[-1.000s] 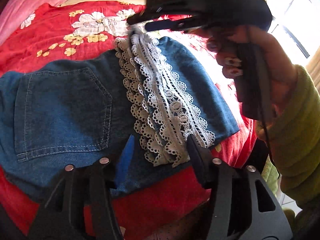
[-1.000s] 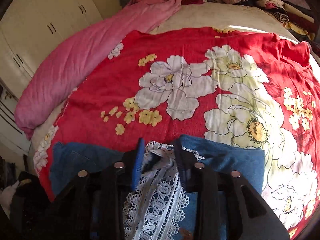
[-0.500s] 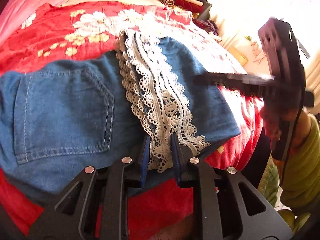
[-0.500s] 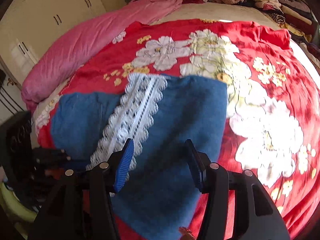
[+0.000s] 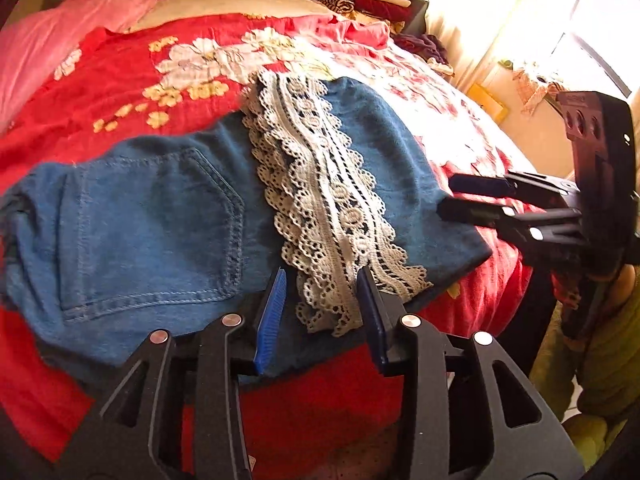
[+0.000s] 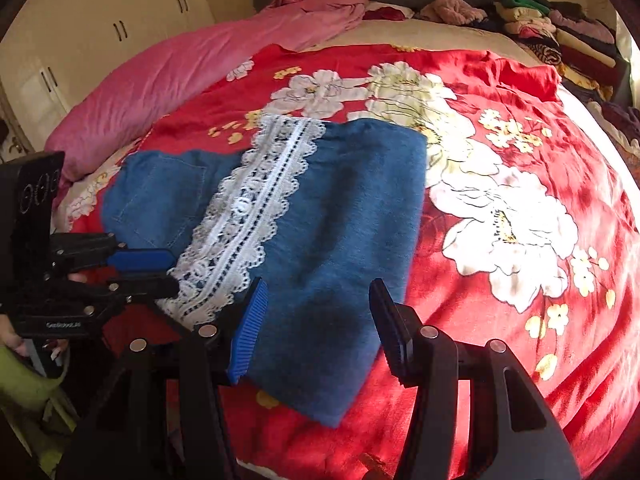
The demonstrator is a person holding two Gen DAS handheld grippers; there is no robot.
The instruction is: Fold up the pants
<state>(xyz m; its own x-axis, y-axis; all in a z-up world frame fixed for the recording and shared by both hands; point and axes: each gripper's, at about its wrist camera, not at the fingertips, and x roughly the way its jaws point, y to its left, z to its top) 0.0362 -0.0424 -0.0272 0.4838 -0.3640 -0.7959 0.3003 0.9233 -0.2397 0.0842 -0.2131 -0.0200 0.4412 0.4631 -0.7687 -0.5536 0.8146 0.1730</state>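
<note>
Blue denim pants (image 5: 160, 220) lie folded on the red floral bedspread (image 5: 120, 76), with a white lace hem band (image 5: 324, 200) across the top and a back pocket to its left. My left gripper (image 5: 320, 312) is open, its fingers either side of the near end of the lace. My right gripper (image 6: 316, 320) is open over the near denim edge (image 6: 340, 240), holding nothing. It also shows in the left wrist view (image 5: 460, 196) at the pants' right edge. The left gripper shows in the right wrist view (image 6: 160, 268) by the lace (image 6: 256, 208).
A pink quilt (image 6: 180, 76) lies along the far left of the bed. Stacks of folded clothes (image 6: 560, 32) sit at the headboard side. White wardrobes (image 6: 100, 28) stand beyond. The bed's near edge drops off just below the pants. A bright window (image 5: 560, 20) is at the right.
My right gripper let go of the far end of the lace and swung round to the pants' right edge, open. My left gripper closed on the lace's near end, then opened again.
</note>
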